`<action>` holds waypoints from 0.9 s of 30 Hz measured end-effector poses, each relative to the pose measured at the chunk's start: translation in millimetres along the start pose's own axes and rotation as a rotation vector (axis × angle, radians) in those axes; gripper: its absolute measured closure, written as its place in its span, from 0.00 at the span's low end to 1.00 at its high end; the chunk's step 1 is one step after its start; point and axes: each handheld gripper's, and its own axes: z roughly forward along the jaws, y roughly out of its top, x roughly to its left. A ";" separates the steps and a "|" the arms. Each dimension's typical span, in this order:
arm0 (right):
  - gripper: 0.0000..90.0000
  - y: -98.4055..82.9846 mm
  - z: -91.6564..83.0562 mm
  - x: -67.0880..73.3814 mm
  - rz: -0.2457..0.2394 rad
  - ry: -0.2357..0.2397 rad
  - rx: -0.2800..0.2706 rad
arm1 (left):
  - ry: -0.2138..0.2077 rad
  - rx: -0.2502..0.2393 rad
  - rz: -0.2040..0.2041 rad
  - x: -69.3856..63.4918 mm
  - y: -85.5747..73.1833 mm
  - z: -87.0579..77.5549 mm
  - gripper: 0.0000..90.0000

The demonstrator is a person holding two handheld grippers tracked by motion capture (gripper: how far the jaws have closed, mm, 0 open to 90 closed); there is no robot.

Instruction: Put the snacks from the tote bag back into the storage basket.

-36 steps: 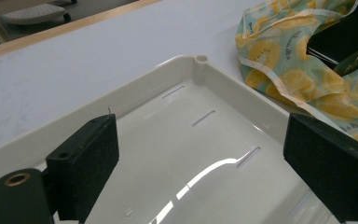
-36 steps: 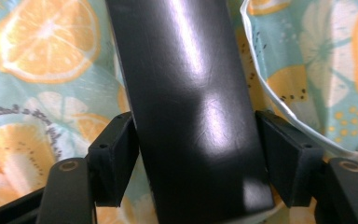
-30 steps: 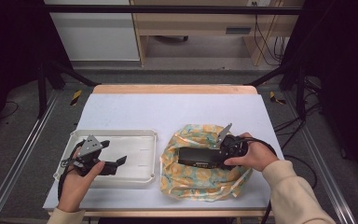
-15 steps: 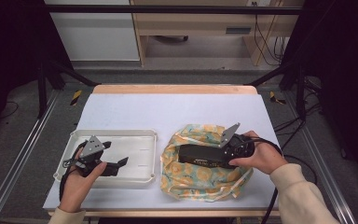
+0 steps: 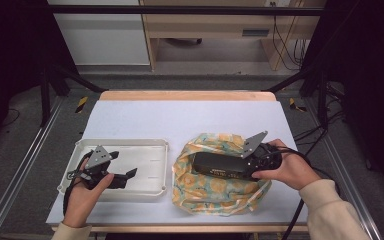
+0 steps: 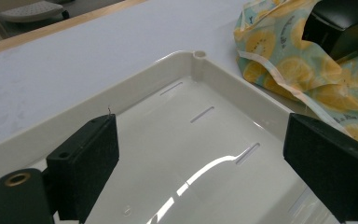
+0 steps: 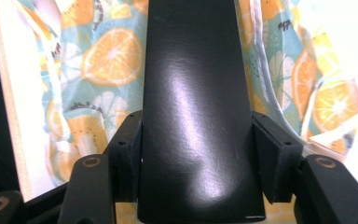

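Black box point(image 5: 219, 165), long and glossy, clamped between the pads of the right gripper point(image 5: 240, 167); in the right gripper view the box point(image 7: 196, 116) fills the gap and both pads press on its sides. Jaws have just been closing, with the box between them. Box lies lengthwise left to right over a cloth bag point(image 5: 215, 187) printed with orange slices on pale blue, on the right half of the table point(image 5: 180, 117). Bag is crumpled, its mouth loose around the box. Right hand point(image 5: 285, 167) wraps the gripper body at the bag's right edge.

Left gripper point(image 5: 122, 178) hangs over a cream plastic tray point(image 5: 130, 145) on the left half of the table, just beside the bag. Jaws stand wide apart, nothing between them; the left gripper view shows bare tray floor point(image 6: 200, 154) between the two pads, with the bag point(image 6: 279, 60) and the box corner point(image 6: 345, 23) at far right
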 end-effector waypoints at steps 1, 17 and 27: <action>0.48 0.2 -3.5 0.9 -0.002 -0.006 -0.006 | -0.001 0.002 0.000 0.0 -0.1 0.2 0.12; 0.48 1.7 -24.3 15.6 0.008 -0.064 -0.071 | -0.052 0.074 0.103 -8.2 17.4 7.7 0.12; 0.48 14.5 -18.9 16.7 0.033 -0.082 -0.087 | -0.130 0.071 0.114 -0.7 51.4 1.3 0.11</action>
